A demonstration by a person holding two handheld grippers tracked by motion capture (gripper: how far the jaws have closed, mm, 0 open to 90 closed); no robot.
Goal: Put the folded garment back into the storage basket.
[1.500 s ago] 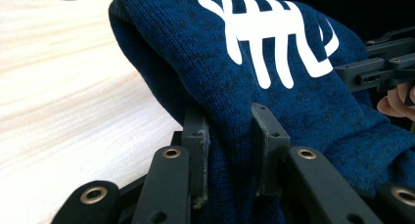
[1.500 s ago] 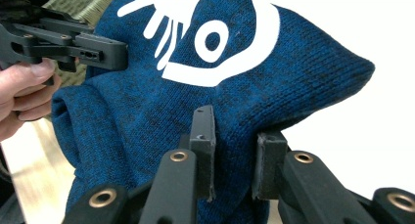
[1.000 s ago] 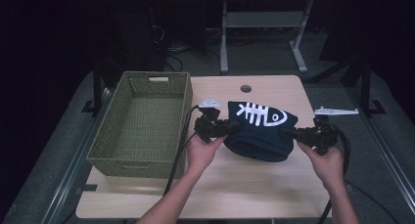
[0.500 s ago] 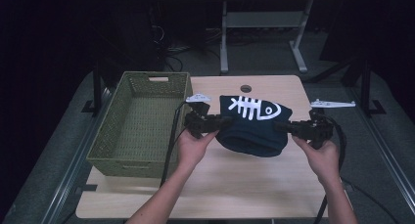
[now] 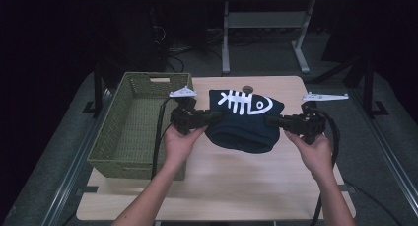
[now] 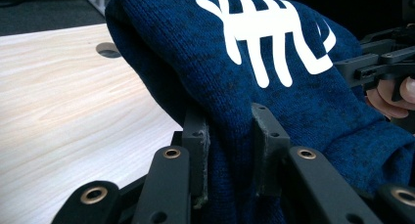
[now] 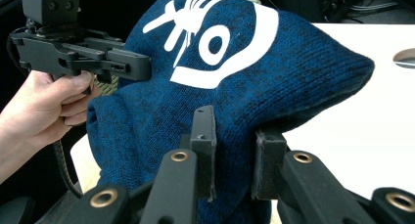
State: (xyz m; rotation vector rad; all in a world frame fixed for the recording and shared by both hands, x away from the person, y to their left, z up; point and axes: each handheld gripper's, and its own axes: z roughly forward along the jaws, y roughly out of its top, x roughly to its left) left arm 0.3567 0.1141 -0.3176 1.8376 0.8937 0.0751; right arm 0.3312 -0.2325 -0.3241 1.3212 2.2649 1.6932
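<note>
I hold the dark blue knit garment [image 5: 244, 122] with its white fish-skeleton print [image 5: 245, 102] above the wooden table [image 5: 217, 186], my left gripper [image 5: 209, 117] clenched on its 9 o'clock edge, my right gripper [image 5: 271, 120] on its 3 o'clock edge, the green woven basket [image 5: 133, 132] just beside at 9 o'clock.

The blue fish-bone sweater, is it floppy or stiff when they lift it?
Probably floppy: the blue sweater sags in the middle between the left gripper and right gripper. It looks soft and knitted, bunching where the fingers pinch it. It's likely light, since two small pinches hold it up.
</note>
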